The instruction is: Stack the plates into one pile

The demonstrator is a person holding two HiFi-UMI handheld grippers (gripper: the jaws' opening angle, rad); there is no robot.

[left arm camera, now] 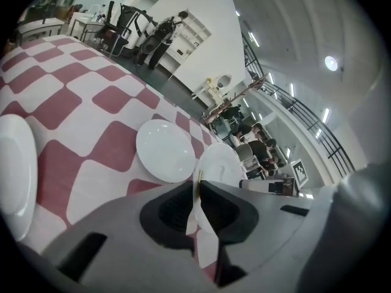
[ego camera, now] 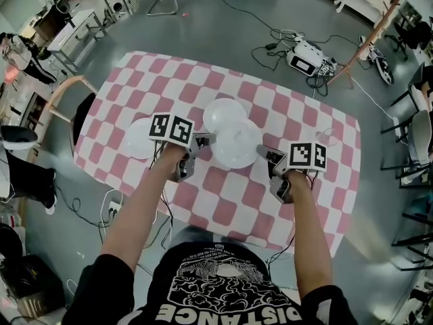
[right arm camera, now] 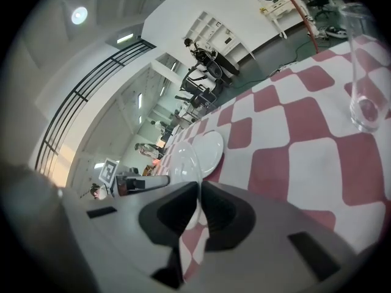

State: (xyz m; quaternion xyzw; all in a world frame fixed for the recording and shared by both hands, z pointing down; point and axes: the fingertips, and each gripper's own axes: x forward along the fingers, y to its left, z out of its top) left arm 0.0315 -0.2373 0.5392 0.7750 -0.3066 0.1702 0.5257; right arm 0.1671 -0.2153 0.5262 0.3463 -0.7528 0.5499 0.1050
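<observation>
Plate (ego camera: 237, 147) at table centre, its opposite rims pinched by left gripper (ego camera: 206, 139) and right gripper (ego camera: 262, 151), looks mid-carry, and should next be lowered squarely onto the second plate (ego camera: 223, 109) at twelve o'clock.

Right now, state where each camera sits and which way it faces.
Head view: on the person's head, facing steeply down at the table; both arms, left gripper, right gripper show.
Left gripper view: on the left gripper, facing across the table; jaws pinch the held plate.
Right gripper view: on the right gripper, facing the left one; jaws pinch it too.
Shared: both gripper views show that plate.
</observation>
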